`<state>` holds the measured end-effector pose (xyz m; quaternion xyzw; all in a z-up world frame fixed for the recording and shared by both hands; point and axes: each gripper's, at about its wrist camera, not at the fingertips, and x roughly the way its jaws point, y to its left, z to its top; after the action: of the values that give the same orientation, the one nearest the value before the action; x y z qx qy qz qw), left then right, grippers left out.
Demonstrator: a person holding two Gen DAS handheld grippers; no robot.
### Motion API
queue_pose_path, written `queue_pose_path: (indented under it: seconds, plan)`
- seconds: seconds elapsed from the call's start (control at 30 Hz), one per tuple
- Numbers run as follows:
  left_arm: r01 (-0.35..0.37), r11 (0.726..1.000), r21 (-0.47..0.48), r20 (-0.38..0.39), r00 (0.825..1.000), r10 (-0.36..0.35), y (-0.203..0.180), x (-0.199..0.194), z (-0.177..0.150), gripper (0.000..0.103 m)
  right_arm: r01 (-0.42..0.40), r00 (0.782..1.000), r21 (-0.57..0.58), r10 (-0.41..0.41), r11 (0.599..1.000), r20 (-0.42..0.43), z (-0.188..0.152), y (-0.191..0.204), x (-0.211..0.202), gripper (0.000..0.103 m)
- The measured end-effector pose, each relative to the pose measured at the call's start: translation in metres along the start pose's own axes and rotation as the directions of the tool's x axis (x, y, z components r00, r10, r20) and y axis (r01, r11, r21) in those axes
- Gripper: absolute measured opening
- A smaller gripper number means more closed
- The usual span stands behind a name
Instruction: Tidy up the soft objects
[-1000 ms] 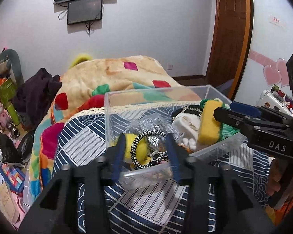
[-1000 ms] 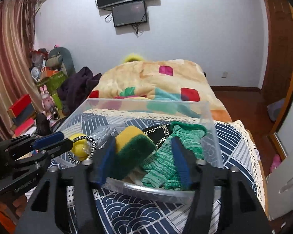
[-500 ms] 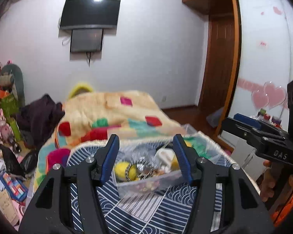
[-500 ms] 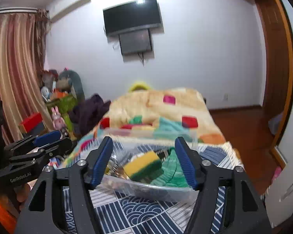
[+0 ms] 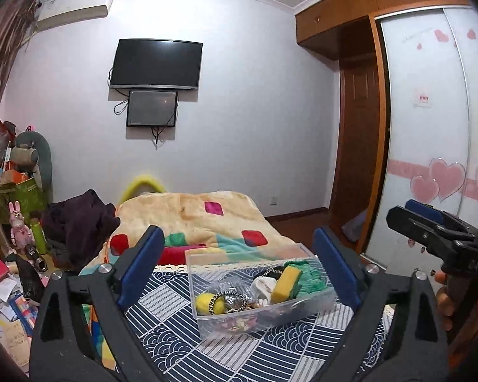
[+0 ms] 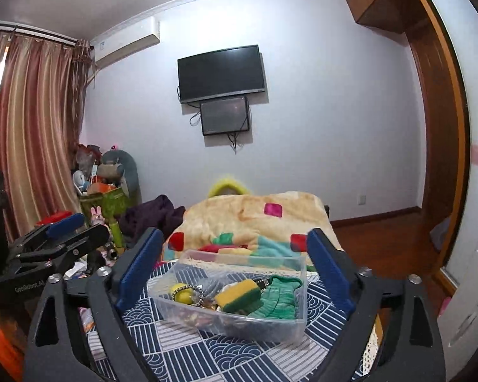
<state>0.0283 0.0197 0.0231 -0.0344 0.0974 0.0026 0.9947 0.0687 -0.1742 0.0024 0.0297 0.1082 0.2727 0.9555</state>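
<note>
A clear plastic bin [image 5: 207, 313] [image 6: 239, 328] stands on a blue-and-white patterned cloth [image 5: 181, 343] [image 6: 207, 353]. It holds a yellow-green sponge [image 5: 286, 281] [image 6: 239, 296], a green knitted cloth [image 5: 310, 281] [image 6: 278, 297], a yellow ball [image 5: 204, 302] [image 6: 180, 293], a beaded ring [image 5: 228, 300] and a white item [image 5: 263, 285]. My left gripper [image 5: 239, 270] is open and empty, held back from the bin. My right gripper [image 6: 235, 264] is open and empty, also held back. Each gripper shows at the edge of the other's view.
A bed with a colourful patchwork blanket [image 5: 204, 219] [image 6: 255, 219] lies behind the bin. Clutter, toys and a dark garment [image 5: 79, 222] pile up at the left. A wardrobe with sliding doors [image 5: 423, 146] stands at the right. A TV [image 5: 156, 63] hangs on the far wall.
Both grippers have pulled back and risen from the bin, so it now looks smaller and lower. Both pairs of jaws have opened wider. The bin's contents have not moved.
</note>
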Motion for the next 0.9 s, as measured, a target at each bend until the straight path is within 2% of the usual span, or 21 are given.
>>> queue_pose_path:
  seconds: [0.03, 0.23, 0.9]
  plan:
    - [0.005, 1.0, -0.001, 0.0, 1.0, -0.005, 0.001, -0.001, 0.0, 0.098, 0.003, 1.0, 0.002, -0.003, 1.0, 0.009, -0.001, 0.001, -0.002, 0.103]
    - [0.006, 1.0, 0.01, 0.012, 1.0, -0.006, -0.003, -0.009, -0.002, 0.101, 0.006, 1.0, 0.008, -0.006, 1.0, 0.022, -0.004, 0.003, -0.007, 0.103]
    - [0.024, 1.0, 0.014, 0.0, 1.0, -0.024, -0.007, -0.009, -0.003, 0.102, 0.006, 1.0, 0.006, -0.006, 1.0, 0.021, -0.009, 0.003, -0.014, 0.103]
